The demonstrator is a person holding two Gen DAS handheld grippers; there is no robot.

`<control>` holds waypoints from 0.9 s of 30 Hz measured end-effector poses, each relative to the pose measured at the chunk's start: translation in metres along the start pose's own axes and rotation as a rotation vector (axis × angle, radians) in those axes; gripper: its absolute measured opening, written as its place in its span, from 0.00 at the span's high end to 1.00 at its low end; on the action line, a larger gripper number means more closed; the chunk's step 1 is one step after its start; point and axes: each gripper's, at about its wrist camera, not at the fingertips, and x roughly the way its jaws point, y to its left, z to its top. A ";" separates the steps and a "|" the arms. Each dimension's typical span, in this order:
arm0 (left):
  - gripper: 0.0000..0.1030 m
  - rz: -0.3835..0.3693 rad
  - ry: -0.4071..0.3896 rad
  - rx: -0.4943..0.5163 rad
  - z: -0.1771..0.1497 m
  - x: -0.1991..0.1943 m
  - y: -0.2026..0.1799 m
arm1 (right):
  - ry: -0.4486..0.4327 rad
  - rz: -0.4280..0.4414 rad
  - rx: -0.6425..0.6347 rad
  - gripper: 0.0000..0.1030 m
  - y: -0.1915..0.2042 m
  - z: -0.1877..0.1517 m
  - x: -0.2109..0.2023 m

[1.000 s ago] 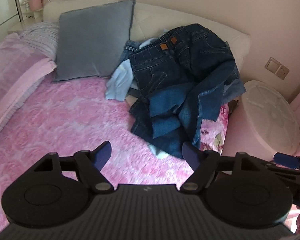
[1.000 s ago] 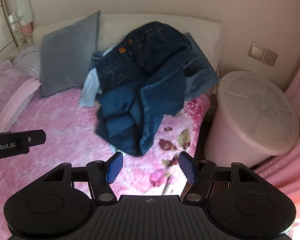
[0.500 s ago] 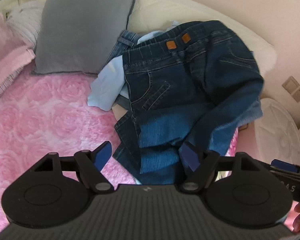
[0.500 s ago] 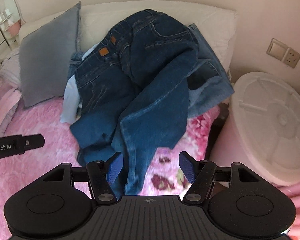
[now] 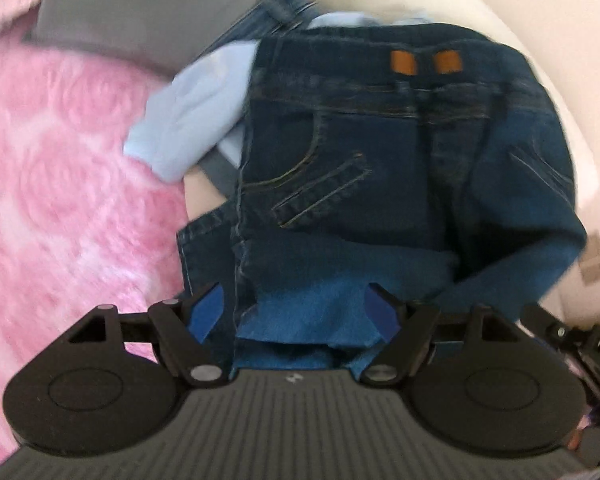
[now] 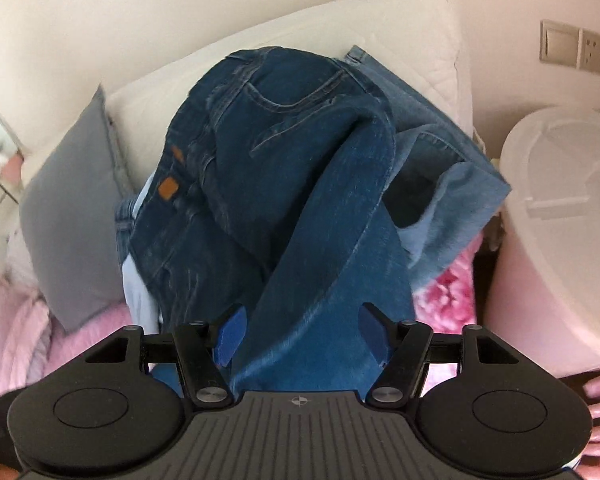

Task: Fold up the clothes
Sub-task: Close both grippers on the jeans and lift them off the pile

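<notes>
A heap of dark blue jeans point(image 5: 380, 184) lies on the pink bed against the white headboard, with a light blue garment point(image 5: 192, 120) under its left side. My left gripper point(image 5: 294, 314) is open, its blue pads on either side of a lower denim edge. My right gripper point(image 6: 300, 334) is open over a hanging jeans leg point(image 6: 332, 264), which runs between its fingers. The jeans point(image 6: 260, 140) fill the middle of the right wrist view. A lighter blue denim piece point(image 6: 452, 188) lies at the right of the heap.
A grey pillow point(image 6: 68, 216) leans at the left of the heap, and shows in the left wrist view point(image 5: 140, 4). A pink fluffy blanket point(image 5: 60, 200) covers the bed. A white round lidded bin point(image 6: 560, 220) stands right of the bed. A wall socket point(image 6: 576, 48) is above it.
Both grippers have moved forward onto the jeans heap, which now fills both views. Denim now lies between the open fingers of each gripper.
</notes>
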 end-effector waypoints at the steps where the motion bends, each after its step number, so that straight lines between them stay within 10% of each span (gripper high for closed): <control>1: 0.30 -0.011 0.010 -0.027 0.001 0.007 0.006 | 0.001 -0.001 0.010 0.36 -0.002 0.001 0.006; 6: 0.51 -0.121 0.018 -0.142 -0.002 0.031 0.024 | 0.023 -0.005 0.030 0.37 -0.009 0.004 0.035; 8: 0.72 -0.169 0.019 -0.142 -0.005 0.033 0.022 | 0.042 0.007 0.018 0.63 -0.011 0.003 0.041; 9: 0.89 -0.174 0.012 -0.117 -0.007 0.029 0.018 | 0.049 0.018 0.002 0.94 -0.009 0.002 0.041; 10: 0.93 -0.179 0.004 -0.091 -0.008 0.025 0.014 | 0.057 0.028 -0.013 0.95 -0.007 0.001 0.040; 18: 0.95 -0.207 -0.219 0.035 -0.032 -0.071 0.003 | 0.041 0.200 -0.186 0.97 0.029 -0.007 -0.015; 27: 0.96 -0.102 -0.594 -0.009 -0.101 -0.264 0.056 | 0.041 0.662 -0.322 0.97 0.111 -0.057 -0.126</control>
